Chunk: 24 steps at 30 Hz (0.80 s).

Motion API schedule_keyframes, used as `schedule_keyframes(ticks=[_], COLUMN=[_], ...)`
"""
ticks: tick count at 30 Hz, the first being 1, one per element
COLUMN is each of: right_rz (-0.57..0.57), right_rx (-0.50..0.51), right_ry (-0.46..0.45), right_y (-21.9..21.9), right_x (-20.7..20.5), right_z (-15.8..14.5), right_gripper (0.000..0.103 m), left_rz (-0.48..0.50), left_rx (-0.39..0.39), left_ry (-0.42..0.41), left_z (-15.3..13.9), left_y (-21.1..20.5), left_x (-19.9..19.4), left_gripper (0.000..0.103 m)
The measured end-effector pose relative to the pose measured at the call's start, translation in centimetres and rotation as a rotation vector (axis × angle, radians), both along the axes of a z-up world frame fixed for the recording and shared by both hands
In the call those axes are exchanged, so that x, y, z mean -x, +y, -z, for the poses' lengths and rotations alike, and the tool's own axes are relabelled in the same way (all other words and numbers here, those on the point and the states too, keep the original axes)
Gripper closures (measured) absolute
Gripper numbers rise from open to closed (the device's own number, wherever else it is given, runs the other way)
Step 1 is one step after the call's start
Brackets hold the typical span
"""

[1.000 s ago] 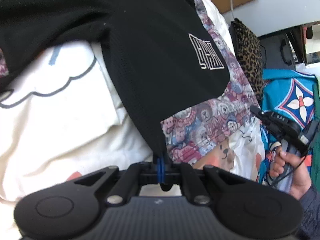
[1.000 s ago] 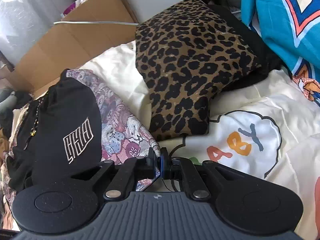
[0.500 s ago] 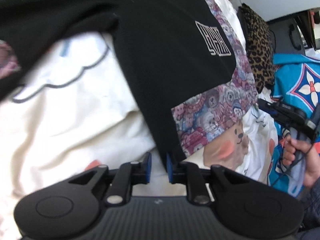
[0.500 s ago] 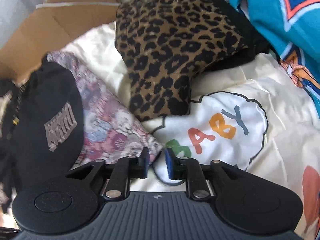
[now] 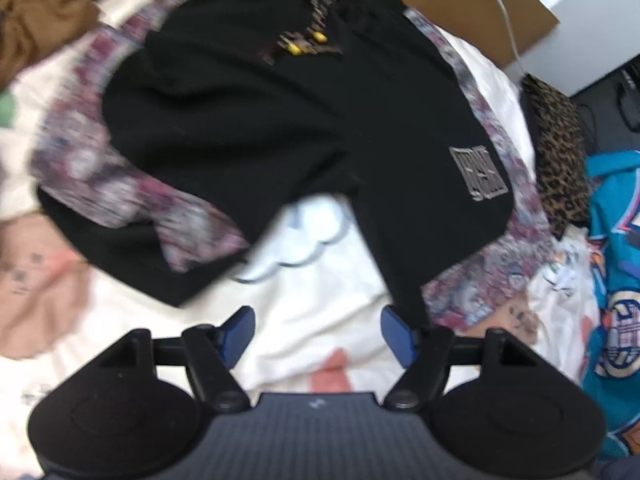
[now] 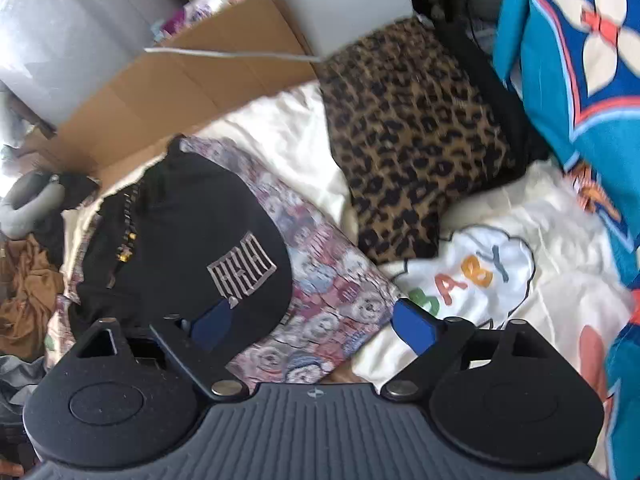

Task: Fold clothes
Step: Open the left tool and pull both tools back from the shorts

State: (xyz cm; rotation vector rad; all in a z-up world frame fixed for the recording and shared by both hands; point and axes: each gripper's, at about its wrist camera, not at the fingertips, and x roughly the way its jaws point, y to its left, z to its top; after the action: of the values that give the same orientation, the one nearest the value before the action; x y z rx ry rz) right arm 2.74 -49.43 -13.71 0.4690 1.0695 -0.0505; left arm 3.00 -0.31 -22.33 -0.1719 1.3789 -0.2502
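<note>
Both pairs of jaws stand spread wide with nothing between them. The left gripper point(image 5: 318, 334) hangs over bare white bedding at the bottom of its frame; its right-hand blue pad sits just beside the hem tip of one leg of the black shorts with purple bear-print side panels point(image 5: 280, 120), though the blur keeps me from telling whether it touches. The right gripper point(image 6: 316, 326) hovers low over the other leg's hem, where the grey block logo point(image 6: 242, 268) and a printed panel fill the lower middle of its view.

The shorts lie spread on the white cartoon-print duvet point(image 6: 520, 320), waistband with its yellow-tipped drawstring point(image 5: 306, 42) toward the top of the left view, the two legs splayed apart toward the bottom. The left-hand leg looks partly turned over on itself, printed panel crossing the black.

To my eye this is a flattening or laying-out stage, with the garment released. The next fold would call for pinching two matching points, hem and waistband or the outer edge of one leg, and carrying them across together so the legs stack evenly.

A leopard-print cushion point(image 6: 408, 136) and a teal patterned blanket point(image 6: 580, 80) lie to the right, a flattened cardboard box point(image 6: 180, 92) behind.
</note>
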Motion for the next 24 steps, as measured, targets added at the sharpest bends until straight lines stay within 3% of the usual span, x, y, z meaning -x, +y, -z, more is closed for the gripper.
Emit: schedule_keyframes(ticks=[3,8,17,24], right_rz=[-0.032,-0.087,-0.149,-0.14], right_rx=[0.01,0.037,0.074,0.053], right_ry=[0.014,0.042,-0.016,-0.095], right_y=[0.3,0.7,1.9,4.1], right_x=[-0.5,-1.5,-3.0,-1.1], right_z=[-2.6,-7.1,-16.4,-21.0], right_gripper=[0.001,0.001,0.001,0.001], left_rz=[-0.026,-0.042,-0.147,-0.203], left_rx=[-0.035,-0.093,-0.052,-0.027], left_ry=[-0.007,-0.041,-0.075,-0.139], left_z=[-2.0,-6.2,-12.3,-16.1], left_y=[1.3,3.9,9.4,13.8], left_x=[-0.1,0.1,0.5,0.2], left_gripper=[0.026,0.015,0.013,0.012])
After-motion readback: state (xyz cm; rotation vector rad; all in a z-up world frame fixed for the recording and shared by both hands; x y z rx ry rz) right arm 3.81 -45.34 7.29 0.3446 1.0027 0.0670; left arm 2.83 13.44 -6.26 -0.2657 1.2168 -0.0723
